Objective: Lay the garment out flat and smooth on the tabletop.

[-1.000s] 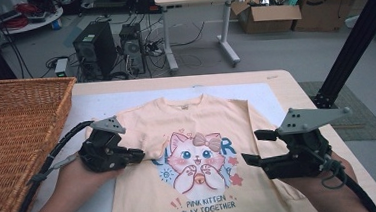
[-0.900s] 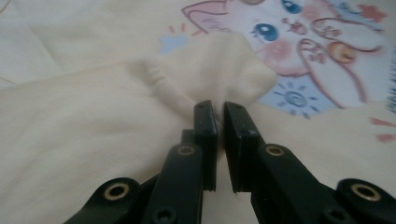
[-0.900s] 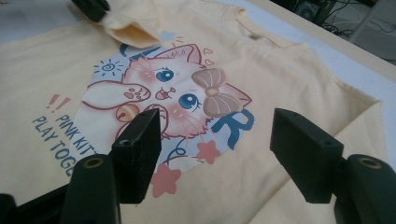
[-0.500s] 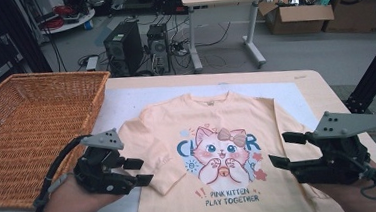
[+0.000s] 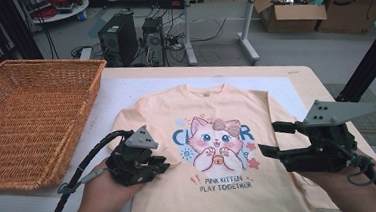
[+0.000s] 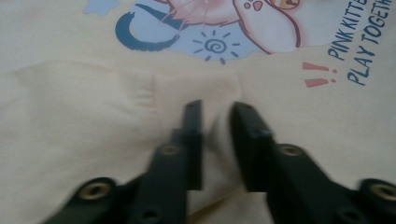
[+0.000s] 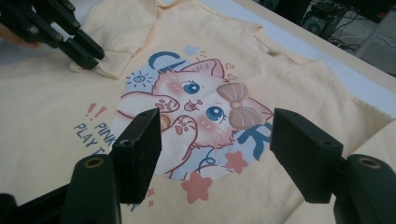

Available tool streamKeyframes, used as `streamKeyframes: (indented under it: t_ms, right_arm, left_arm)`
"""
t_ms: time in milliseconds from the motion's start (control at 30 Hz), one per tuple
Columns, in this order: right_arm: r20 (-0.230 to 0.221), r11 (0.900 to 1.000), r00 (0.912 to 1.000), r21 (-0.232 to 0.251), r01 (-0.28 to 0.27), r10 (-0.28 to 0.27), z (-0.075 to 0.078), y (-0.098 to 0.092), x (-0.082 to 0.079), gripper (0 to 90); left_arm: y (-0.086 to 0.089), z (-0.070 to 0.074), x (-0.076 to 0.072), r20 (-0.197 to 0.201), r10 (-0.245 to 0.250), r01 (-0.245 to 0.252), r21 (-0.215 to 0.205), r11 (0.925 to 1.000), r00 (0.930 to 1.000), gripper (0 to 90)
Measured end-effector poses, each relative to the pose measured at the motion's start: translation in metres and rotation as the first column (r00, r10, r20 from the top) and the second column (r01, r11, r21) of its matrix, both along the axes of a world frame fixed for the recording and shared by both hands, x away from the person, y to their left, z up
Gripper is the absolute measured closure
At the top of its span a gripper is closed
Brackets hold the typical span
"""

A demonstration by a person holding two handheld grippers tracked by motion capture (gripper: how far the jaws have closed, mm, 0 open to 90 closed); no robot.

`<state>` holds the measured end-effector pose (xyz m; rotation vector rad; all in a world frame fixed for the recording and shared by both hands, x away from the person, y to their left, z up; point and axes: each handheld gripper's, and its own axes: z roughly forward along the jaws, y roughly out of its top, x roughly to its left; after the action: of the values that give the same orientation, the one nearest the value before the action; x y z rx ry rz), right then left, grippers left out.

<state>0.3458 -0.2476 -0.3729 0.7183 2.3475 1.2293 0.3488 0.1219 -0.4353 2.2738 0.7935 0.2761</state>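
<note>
A peach T-shirt (image 5: 211, 104) with a pink kitten print lies flat, front up, on the table. My left gripper (image 5: 164, 166) sits low on the shirt's left side. Its jaws have just been closing and now pinch a ridge of the sleeve fabric (image 6: 215, 126), which is folded in over the shirt's body. From the right gripper view, the left gripper (image 7: 91, 53) holds the folded sleeve edge beside the print. My right gripper (image 5: 268, 139) hovers open over the shirt's right side, the kitten print (image 7: 201, 107) showing between its jaws with nothing gripped.
A large wicker basket (image 5: 31, 122) stands on the table's left part, close to my left arm. A white mat (image 5: 125, 90) lies under the shirt. Beyond the table's far edge are computer towers (image 5: 116, 38), a desk and cardboard boxes (image 5: 295, 13).
My left gripper has moved right, towards the print, bringing the left sleeve in over the shirt's body. The right gripper has stayed open at the shirt's right side.
</note>
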Motion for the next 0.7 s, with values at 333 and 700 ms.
streamKeyframes:
  t_ms: [333,700]
  right_arm:
    - [0.006,1.000,1.0000,0.000,0.002,-0.002,0.001,-0.004,-0.002,34.4]
    - [0.018,1.000,0.9998,0.006,-0.011,0.011,0.005,0.003,-0.005,34.3]
  left_arm:
    - [0.058,0.015,-0.050,-0.085,-0.055,0.048,-0.090,0.9948,0.9948,84.8]
    - [0.035,0.006,-0.058,-0.024,0.016,-0.018,-0.084,0.9963,0.9996,45.2]
